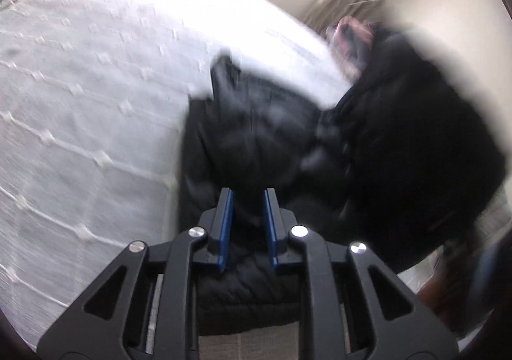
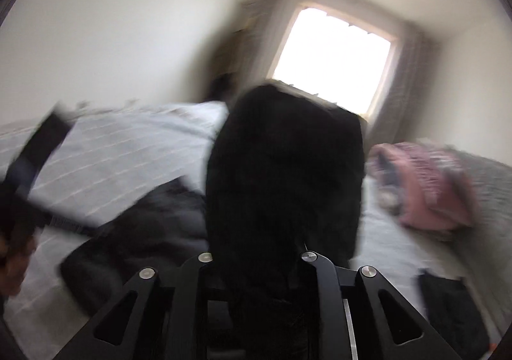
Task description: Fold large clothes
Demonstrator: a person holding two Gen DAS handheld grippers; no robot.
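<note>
Black padded jacket (image 1: pixel 256 136) fills my left gripper (image 1: pixel 248 225), pinched; my right gripper (image 2: pixel 256 264) is buried in it, jaws unseen. Mid-fold, I judge: next, lay it flat on the white bedspread (image 1: pixel 80 104).

Left gripper (image 1: pixel 248 197): black angular linkage arms, round silver screws, blue flat finger pads (image 1: pixel 225 225). Right gripper (image 2: pixel 256 259): same black arms, silver screws.
</note>
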